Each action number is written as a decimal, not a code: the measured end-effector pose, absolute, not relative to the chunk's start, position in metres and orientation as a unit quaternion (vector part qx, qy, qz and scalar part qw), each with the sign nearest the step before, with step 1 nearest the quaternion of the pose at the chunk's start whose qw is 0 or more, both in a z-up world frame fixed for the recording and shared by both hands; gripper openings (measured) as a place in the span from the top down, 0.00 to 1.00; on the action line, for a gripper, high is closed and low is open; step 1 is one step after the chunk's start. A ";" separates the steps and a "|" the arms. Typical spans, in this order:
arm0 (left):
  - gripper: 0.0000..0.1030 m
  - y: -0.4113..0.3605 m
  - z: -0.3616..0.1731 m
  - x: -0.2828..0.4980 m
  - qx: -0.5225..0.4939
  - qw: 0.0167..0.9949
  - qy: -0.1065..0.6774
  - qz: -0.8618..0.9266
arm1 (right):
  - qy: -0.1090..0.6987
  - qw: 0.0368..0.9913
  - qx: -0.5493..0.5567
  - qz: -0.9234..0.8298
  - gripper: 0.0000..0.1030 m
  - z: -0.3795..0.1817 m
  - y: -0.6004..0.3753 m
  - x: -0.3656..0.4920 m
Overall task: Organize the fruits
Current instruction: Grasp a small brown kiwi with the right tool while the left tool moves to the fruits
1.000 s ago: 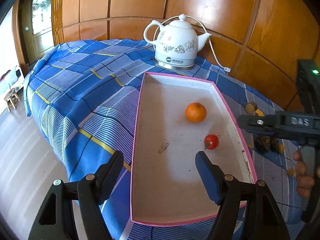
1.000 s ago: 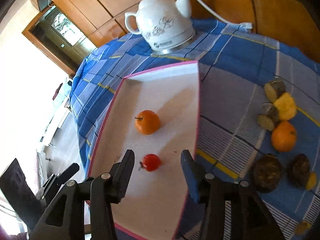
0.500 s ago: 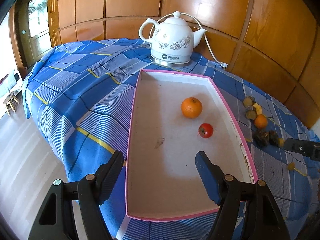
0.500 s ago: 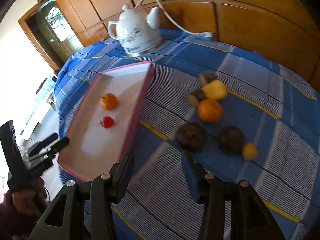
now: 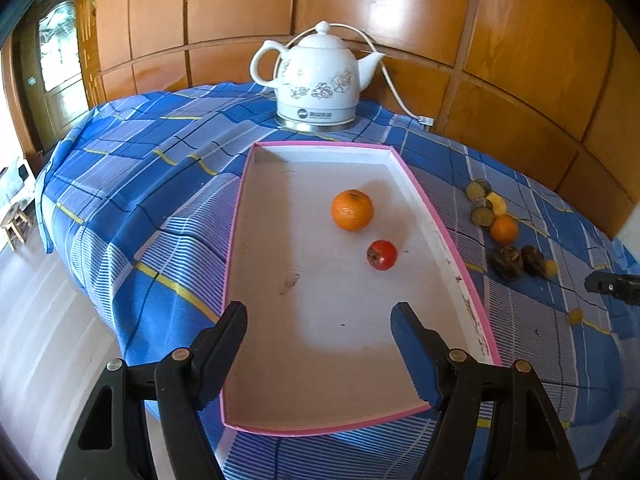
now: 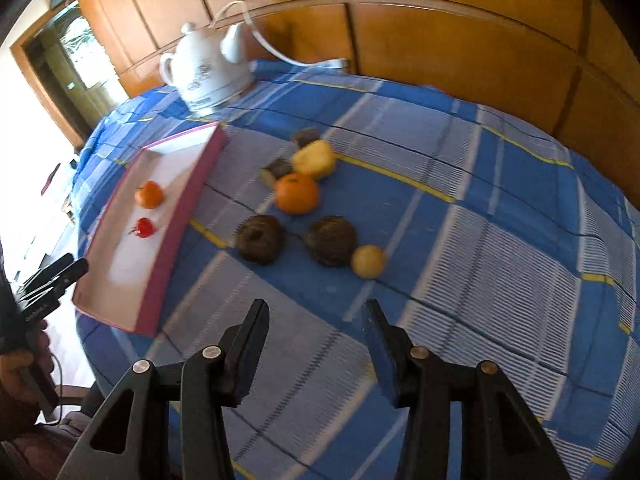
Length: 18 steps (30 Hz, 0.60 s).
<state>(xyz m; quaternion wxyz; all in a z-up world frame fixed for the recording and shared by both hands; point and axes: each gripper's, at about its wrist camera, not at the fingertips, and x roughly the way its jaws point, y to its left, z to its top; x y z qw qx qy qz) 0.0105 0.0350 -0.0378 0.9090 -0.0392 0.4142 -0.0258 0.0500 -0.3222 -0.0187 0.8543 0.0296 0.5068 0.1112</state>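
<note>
A pink-rimmed white tray (image 5: 236, 216) (image 6: 176, 224) holds an orange (image 5: 352, 209) (image 6: 149, 194) and a small red fruit (image 5: 382, 255) (image 6: 145, 227). On the cloth right of the tray lie another orange (image 6: 297, 193) (image 5: 503, 229), a yellow fruit (image 6: 314, 159), two dark brown fruits (image 6: 260, 239) (image 6: 332, 240), a small yellow fruit (image 6: 368, 261) and cut pieces (image 6: 277, 168). My left gripper (image 5: 319, 322) is open and empty over the tray's near end. My right gripper (image 6: 316, 320) is open and empty, above the cloth just short of the loose fruits.
A white kettle (image 5: 316, 80) (image 6: 208, 70) with a cord stands behind the tray, by the wooden wall. The blue checked tablecloth (image 6: 480, 240) drops off at the left edge toward the floor (image 5: 40, 340). The right gripper's tip shows in the left wrist view (image 5: 612, 286).
My right gripper left the tray, where it had straddled the red fruit, and swung right toward the loose fruits. The left gripper drew back slightly and stays open.
</note>
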 end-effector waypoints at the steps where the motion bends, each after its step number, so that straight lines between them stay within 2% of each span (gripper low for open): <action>1: 0.27 0.032 -0.038 0.010 -0.037 0.909 0.415 -0.029 | 0.508 0.855 0.033 0.104 0.52 -0.020 -0.330 0.050; 14: 0.27 -0.007 -0.033 0.007 0.002 0.906 0.415 -0.083 | 0.521 0.838 0.159 0.028 0.53 -0.041 -0.391 0.059; 18: 0.28 -0.024 -0.027 0.009 0.018 0.904 0.414 -0.108 | 0.525 0.836 0.157 0.018 0.53 -0.041 -0.390 0.060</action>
